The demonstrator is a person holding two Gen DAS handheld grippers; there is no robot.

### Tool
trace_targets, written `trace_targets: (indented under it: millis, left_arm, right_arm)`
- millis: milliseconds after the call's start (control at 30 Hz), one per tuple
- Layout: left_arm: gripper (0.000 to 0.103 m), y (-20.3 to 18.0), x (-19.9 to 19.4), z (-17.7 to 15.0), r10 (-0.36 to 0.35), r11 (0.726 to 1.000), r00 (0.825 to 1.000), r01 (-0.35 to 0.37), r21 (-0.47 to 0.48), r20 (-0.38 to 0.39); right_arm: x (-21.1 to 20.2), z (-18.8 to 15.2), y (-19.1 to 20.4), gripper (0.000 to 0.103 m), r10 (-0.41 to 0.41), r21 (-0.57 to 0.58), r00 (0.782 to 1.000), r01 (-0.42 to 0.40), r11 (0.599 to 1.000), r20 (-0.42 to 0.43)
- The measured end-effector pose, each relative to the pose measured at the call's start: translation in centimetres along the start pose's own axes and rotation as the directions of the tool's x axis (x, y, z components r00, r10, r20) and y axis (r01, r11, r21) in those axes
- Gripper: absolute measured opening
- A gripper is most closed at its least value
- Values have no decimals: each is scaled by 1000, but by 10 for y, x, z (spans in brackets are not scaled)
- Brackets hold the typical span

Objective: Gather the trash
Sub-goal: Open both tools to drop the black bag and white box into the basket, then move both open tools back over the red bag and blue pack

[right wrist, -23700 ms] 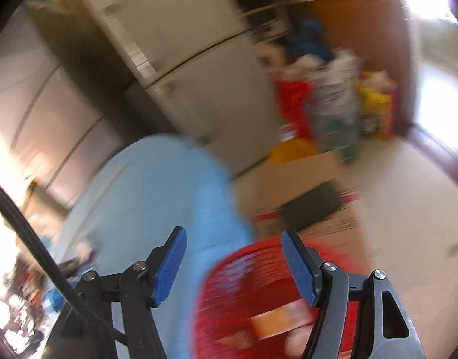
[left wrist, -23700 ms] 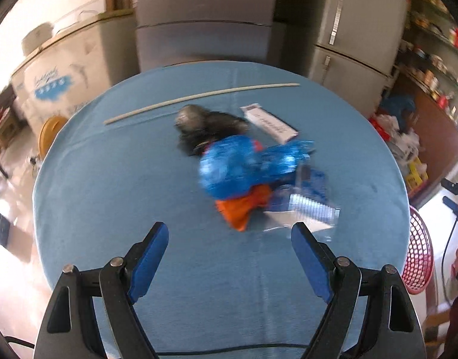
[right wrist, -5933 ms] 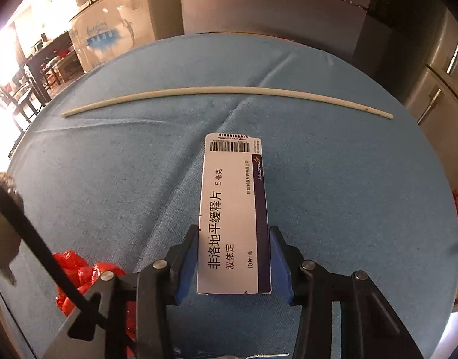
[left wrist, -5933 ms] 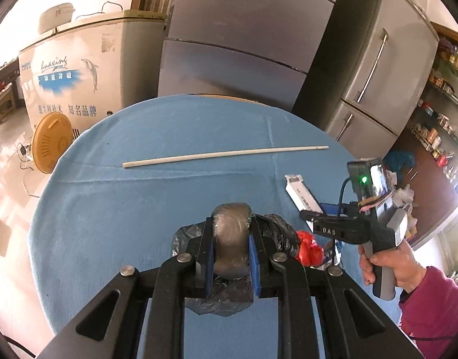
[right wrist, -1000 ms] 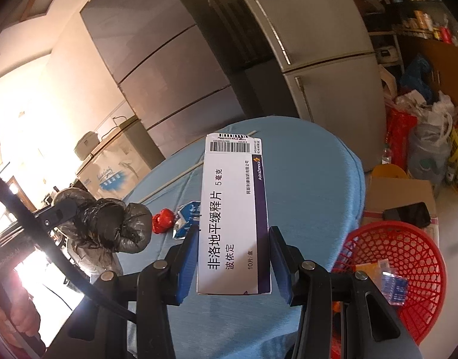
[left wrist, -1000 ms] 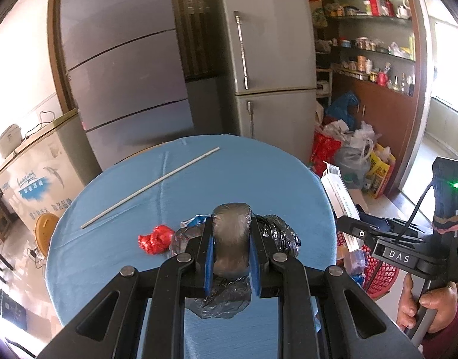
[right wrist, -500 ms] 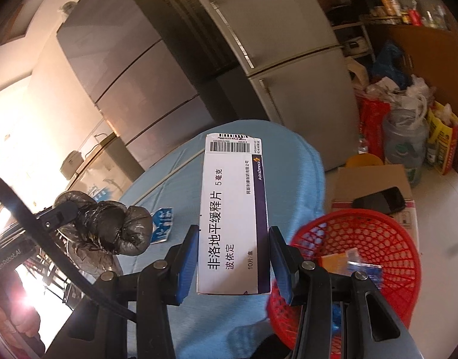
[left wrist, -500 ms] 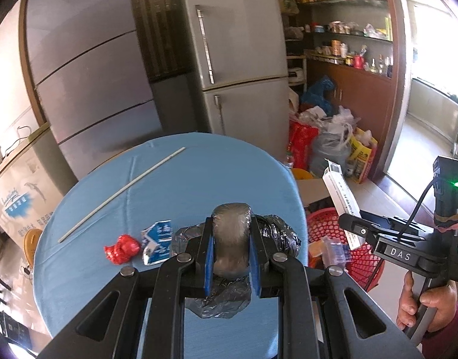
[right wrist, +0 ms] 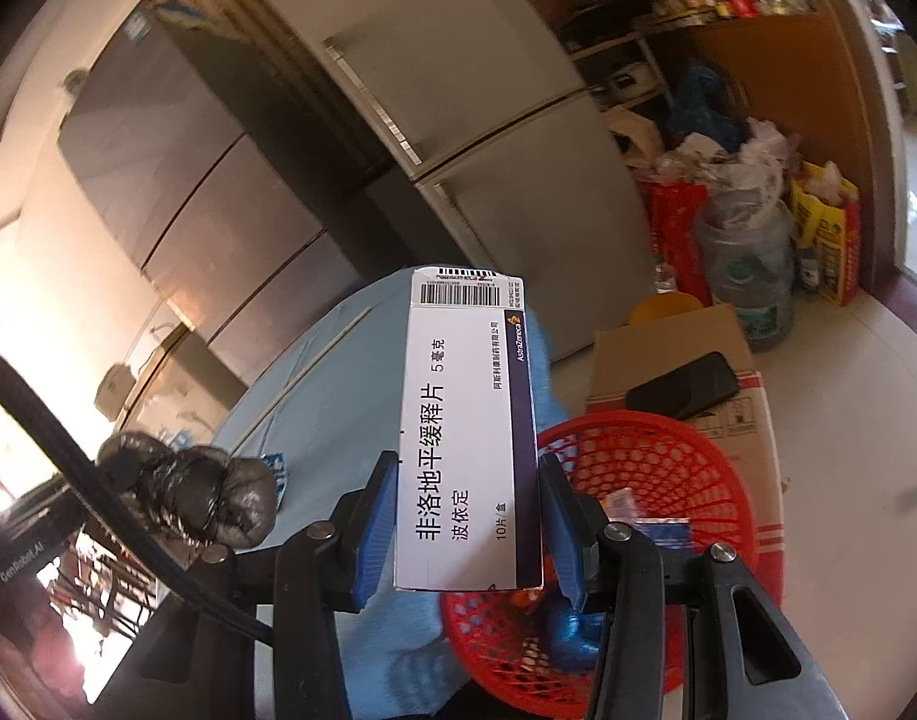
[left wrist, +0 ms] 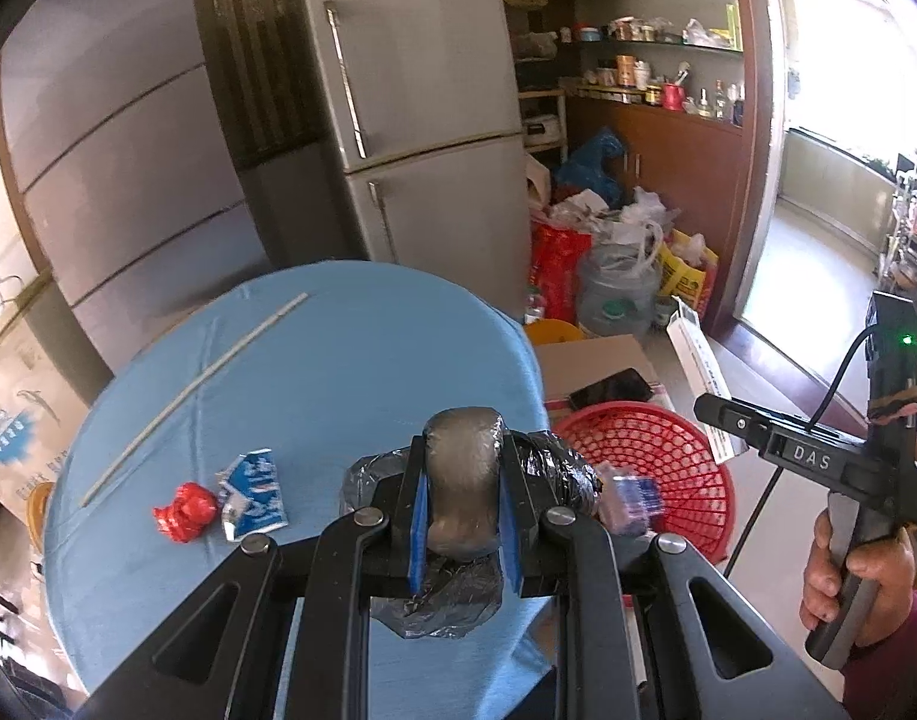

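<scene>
My left gripper [left wrist: 463, 525] is shut on a crumpled black plastic bag [left wrist: 464, 468], held above the blue round table's [left wrist: 314, 372] right edge. The same black bag [right wrist: 200, 495] shows at lower left in the right wrist view. My right gripper [right wrist: 467, 531] is shut on a white medicine box [right wrist: 467, 426] with a barcode, held over the near rim of the red mesh basket [right wrist: 656, 468]. The red basket [left wrist: 644, 438] on the floor holds a few wrappers. In the left wrist view the right gripper [left wrist: 713, 414] carries the medicine box [left wrist: 695, 360] beyond the basket, held by a hand [left wrist: 854, 576].
A red crumpled wrapper [left wrist: 182, 513], a blue-and-white torn packet [left wrist: 254, 495] and a long white stick [left wrist: 194, 384] lie on the table. A cardboard box [right wrist: 680, 348] with a phone [right wrist: 683, 384] sits behind the basket. Refrigerators [left wrist: 422, 120] and bagged clutter [left wrist: 614, 252] stand beyond.
Both grippers have swung right, away from the table's middle toward the red basket, which now sits larger and closer under them. Both grips are unchanged.
</scene>
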State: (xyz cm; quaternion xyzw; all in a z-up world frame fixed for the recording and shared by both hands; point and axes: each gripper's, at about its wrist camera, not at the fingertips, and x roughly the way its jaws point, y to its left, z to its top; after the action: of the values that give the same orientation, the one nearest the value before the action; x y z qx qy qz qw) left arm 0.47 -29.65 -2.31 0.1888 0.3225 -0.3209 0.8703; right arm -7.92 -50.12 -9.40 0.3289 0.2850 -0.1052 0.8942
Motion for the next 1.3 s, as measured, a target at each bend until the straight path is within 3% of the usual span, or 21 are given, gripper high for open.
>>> trace_targets:
  millis: [233, 400, 467, 533, 800, 967, 1067, 1200, 1300]
  left_arm:
    - [21, -22, 23, 9, -92, 996, 995, 92, 4, -34]
    - [23, -44, 42, 16, -179, 983, 982, 181, 16, -61]
    - [34, -51, 52, 18, -204, 978, 976, 206, 19, -72]
    - [53, -53, 56, 18, -195, 980, 978, 197, 17, -76]
    - [57, -27, 41, 5, -133, 991, 990, 133, 4, -43]
    - [61, 16, 19, -30, -22, 1000, 999, 22, -12, -40]
    - [61, 58, 8, -57, 59, 995, 996, -64, -74, -71]
    - [61, 127, -9, -103, 136, 956, 982, -166, -242, -133]
    - [61, 173, -24, -131, 204, 906, 965, -249, -343, -163]
  right_arm:
    - [0, -3, -38, 48, -26, 86, 999, 28, 996, -24]
    - [6, -9, -59, 50, -31, 130, 996, 41, 991, -82]
    - [10, -10, -67, 54, -21, 170, 994, 40, 985, -111]
    - [11, -11, -73, 62, -21, 193, 992, 45, 980, -127]
    - [1, -6, -70, 63, -38, 192, 995, 55, 980, -91]
    - [-2, 0, -52, 63, -29, 156, 997, 41, 987, -74]
    - [-5, 3, -39, 63, -28, 121, 998, 35, 992, -62]
    - [-4, 4, -21, 63, -16, 88, 998, 21, 996, -62]
    - [4, 3, -2, 63, 1, 58, 996, 4, 998, -84]
